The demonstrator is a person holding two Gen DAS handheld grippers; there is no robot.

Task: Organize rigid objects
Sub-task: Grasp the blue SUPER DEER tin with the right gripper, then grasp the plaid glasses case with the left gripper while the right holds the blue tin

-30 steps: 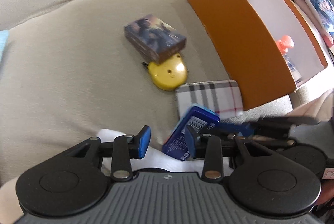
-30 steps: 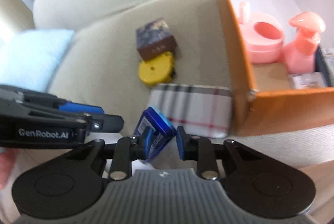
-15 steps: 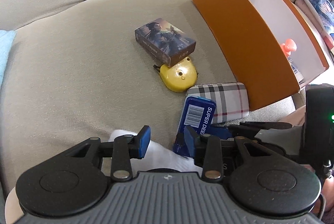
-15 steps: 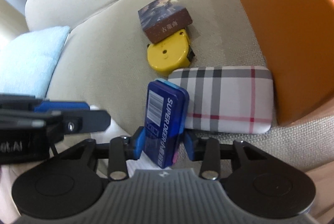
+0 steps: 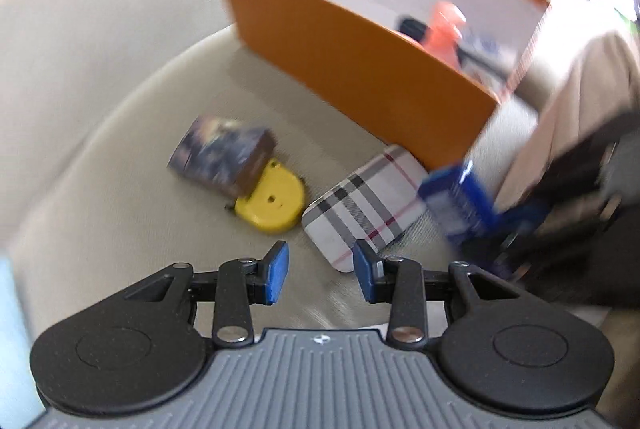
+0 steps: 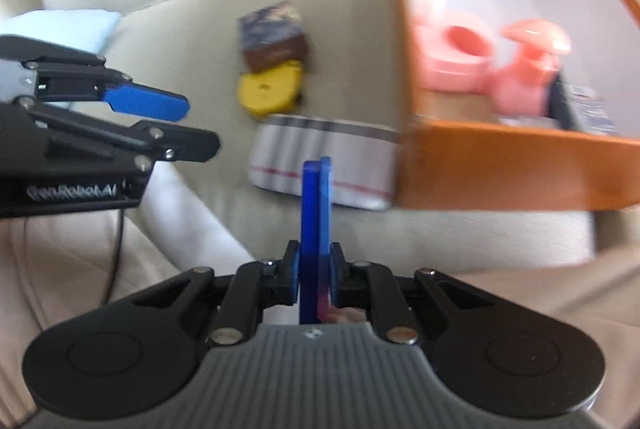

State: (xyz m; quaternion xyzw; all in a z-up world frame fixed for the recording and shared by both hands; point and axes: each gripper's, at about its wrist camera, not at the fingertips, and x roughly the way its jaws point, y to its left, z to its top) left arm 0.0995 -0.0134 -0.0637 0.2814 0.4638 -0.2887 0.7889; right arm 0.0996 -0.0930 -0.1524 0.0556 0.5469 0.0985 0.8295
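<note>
My right gripper (image 6: 315, 275) is shut on a flat blue tin (image 6: 315, 225), held edge-on above the sofa seat; the tin also shows in the left wrist view (image 5: 460, 199), lifted beside the orange box (image 5: 360, 69). My left gripper (image 5: 319, 269) is open and empty, just short of the plaid case (image 5: 366, 207). A yellow tape measure (image 5: 270, 201) and a dark card box (image 5: 222, 155) lie on the cushion to the left of the case. In the right wrist view the plaid case (image 6: 320, 157) lies ahead, with the orange box (image 6: 500, 165) at right.
The orange box holds a pink cup (image 6: 456, 61), a pink pump bottle (image 6: 528, 69) and small packets. A light blue pillow (image 6: 60, 25) lies at the far left. The sofa backrest (image 5: 100, 29) rises behind the cushion. My left gripper (image 6: 148, 105) shows in the right wrist view.
My right gripper has lifted the blue tin off the cushion and turned it edge-on, moving right toward the orange box. My left gripper has swung toward the plaid case and stays open.
</note>
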